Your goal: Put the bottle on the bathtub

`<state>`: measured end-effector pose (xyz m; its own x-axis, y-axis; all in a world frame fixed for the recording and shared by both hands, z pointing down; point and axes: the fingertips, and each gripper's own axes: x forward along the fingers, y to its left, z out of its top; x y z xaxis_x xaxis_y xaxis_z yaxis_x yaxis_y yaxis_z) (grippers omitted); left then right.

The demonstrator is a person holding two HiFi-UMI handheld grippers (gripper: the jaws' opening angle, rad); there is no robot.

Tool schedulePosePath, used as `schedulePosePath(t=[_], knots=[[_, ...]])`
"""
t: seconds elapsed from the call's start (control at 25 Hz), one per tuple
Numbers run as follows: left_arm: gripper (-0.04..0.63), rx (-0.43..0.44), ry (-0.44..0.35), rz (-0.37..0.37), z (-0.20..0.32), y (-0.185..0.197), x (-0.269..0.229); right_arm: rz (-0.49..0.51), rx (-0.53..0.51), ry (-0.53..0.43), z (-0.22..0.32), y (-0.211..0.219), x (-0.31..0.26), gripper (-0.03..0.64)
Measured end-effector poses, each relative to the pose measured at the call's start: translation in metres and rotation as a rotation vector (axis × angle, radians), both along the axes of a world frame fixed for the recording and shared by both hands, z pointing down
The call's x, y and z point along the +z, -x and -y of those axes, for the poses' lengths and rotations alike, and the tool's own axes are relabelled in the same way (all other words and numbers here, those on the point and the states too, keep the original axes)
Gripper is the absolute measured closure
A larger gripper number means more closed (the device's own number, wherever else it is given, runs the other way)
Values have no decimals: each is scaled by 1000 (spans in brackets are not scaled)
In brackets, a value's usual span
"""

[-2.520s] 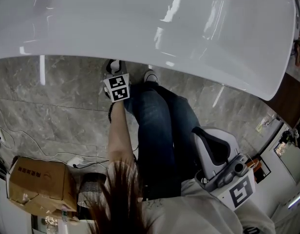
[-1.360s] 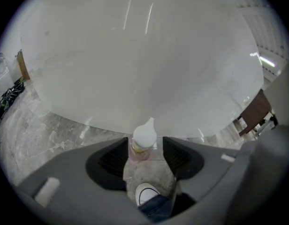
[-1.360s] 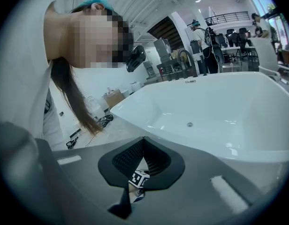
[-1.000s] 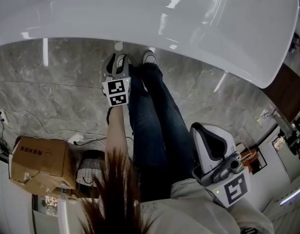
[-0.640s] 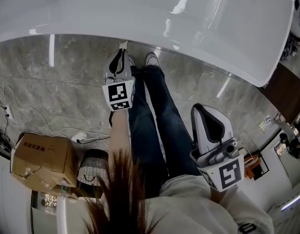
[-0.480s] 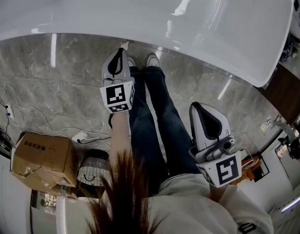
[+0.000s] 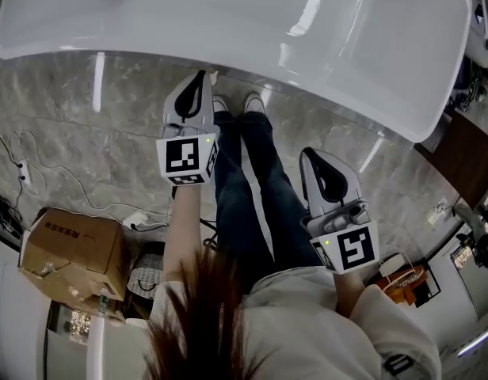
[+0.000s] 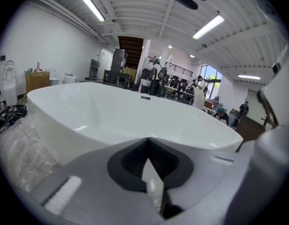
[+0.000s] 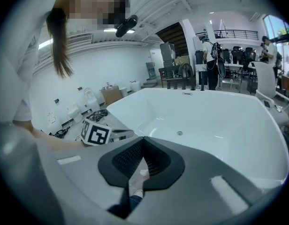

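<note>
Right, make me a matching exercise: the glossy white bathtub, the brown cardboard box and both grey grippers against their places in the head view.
1 glossy white bathtub
2 brown cardboard box
3 left gripper
4 right gripper

a right of the jeans
b lower left, on the floor
c across the top
d just left of the shoes

Pairs: 1-c, 2-b, 3-d, 4-a

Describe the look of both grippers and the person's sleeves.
The left gripper and right gripper are pale grey tapered shells with black ribbed pads. Each carries a white cube with black square markers. The right sleeve is pale; the left forearm is bare.
</note>
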<state>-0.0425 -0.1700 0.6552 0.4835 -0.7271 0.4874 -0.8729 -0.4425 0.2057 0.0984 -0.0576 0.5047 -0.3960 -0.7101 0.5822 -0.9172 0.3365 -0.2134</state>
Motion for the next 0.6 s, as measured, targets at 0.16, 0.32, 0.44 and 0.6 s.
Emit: schedulePosePath(t=[0.16,0.32,0.44,0.6], knots=[[548,37,-43,-39,8,-2,-57,-4,-34,-2,4,6,0,620],[548,27,-108,-46,9,4,-120,9,-62,-19,8,13,-16,620],[548,11,-141,-44,3,7,-163,23,-61,-30,13,12,-32,620],[548,-7,-182,-32,-11,15,-216,30,-84,-71,19,18,-62,620]])
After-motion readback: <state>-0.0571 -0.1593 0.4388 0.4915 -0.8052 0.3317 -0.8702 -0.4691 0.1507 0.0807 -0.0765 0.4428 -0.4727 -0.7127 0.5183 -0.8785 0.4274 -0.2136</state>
